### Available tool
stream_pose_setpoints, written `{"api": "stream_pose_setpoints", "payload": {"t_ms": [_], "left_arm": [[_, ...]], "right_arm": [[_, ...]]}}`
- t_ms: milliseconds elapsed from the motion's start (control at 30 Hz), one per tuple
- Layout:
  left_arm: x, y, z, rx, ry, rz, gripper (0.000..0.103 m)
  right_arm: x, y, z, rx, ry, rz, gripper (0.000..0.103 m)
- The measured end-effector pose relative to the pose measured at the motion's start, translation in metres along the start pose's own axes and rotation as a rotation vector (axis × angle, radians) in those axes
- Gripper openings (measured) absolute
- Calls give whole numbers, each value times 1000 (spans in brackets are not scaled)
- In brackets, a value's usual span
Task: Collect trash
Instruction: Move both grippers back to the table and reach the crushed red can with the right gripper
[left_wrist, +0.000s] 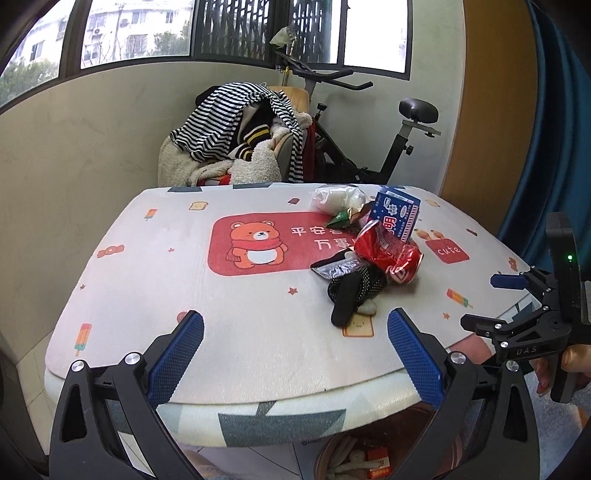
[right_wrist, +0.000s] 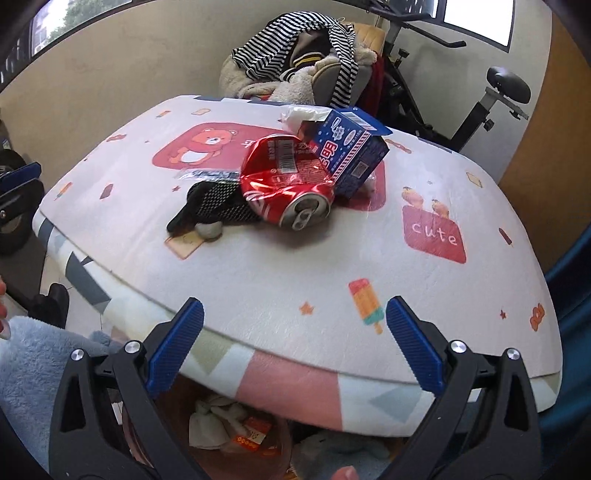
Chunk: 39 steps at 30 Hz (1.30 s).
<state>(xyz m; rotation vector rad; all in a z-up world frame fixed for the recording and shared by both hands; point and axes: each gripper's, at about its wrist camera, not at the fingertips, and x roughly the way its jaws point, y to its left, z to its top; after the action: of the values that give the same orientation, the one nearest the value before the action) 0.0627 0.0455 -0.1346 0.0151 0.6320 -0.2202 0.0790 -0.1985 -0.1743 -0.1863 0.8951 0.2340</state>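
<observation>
We hold both grippers at the near edge of the desk (left_wrist: 258, 295), the left gripper (left_wrist: 295, 354) and right gripper (right_wrist: 295, 343) with jaws wide and empty. The trash lies far right on the desk: a crushed can (right_wrist: 288, 184) touching a blue carton (right_wrist: 351, 155) and a black sock (right_wrist: 210, 206). A bin (right_wrist: 240, 443) sits below the desk.

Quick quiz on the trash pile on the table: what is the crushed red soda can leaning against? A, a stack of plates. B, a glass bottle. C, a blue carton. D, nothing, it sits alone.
C: in the right wrist view the crushed red soda can lies with its side against the blue carton just behind it on the table.
</observation>
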Motion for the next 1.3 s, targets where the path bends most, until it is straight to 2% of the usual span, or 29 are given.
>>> {"api": "stream_pose_setpoints", "payload": {"t_ms": [300,533,633,867,1133,1167,1300], "left_arm": [[27,19,5,-76,60,17,97],[44,36,3,-108,73,34,97],[52,40,2,-106,79,39,97],[63,42,-3,-126,100,17,89],[66,40,-8,-123,114,-3,86],[67,39,-8,-124,114,-4,86],[66,36,-9,-123,117,-17,84]], "right_arm": [[18,-15,26,30,-9,48,97],[42,-9,64,21,-32,104,96],[65,0,85,5,-12,116,95],[106,12,118,86,62,96,95],[132,8,123,168,134,66,96],[133,4,123,193,140,75,96],[128,-14,116,282,154,135,79]]}}
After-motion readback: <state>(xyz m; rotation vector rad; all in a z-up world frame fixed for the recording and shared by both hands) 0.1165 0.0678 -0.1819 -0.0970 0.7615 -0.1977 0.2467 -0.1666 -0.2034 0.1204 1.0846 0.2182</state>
